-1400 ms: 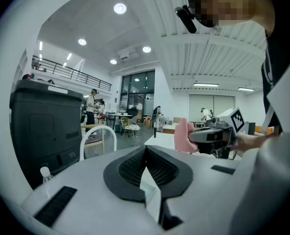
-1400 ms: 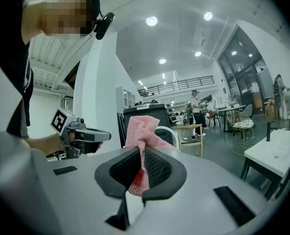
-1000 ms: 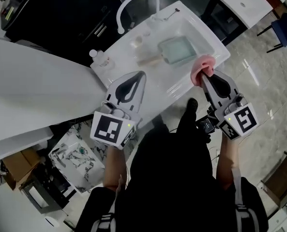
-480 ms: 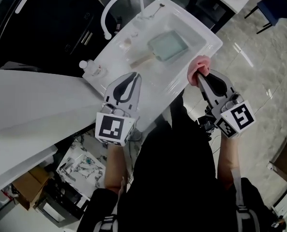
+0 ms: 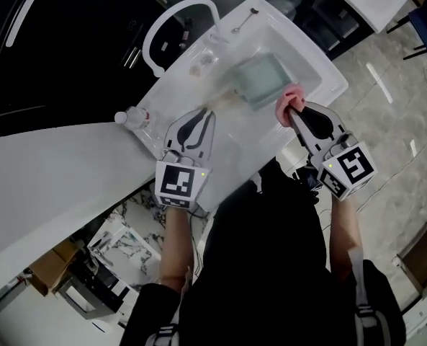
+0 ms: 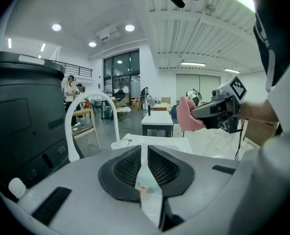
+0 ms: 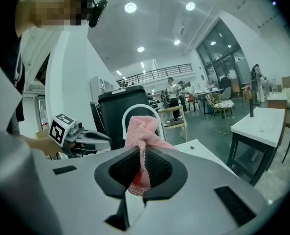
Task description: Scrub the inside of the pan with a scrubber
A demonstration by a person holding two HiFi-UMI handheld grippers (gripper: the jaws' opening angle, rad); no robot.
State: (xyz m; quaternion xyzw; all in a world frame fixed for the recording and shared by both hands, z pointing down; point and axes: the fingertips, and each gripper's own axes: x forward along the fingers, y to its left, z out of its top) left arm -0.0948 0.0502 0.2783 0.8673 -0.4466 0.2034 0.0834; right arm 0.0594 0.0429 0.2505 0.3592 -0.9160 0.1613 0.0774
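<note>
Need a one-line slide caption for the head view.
Right gripper clamps the pink scrubber beside the pale pan in the sink; left gripper, shut and empty, hovers alongside.

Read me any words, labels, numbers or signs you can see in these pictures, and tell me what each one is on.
No readable words or numbers.
Left marker cube: black-and-white square pattern, not text.
Right marker cube: same kind of pattern, not text.
Bottle beside the sink: any label too small to read.
</note>
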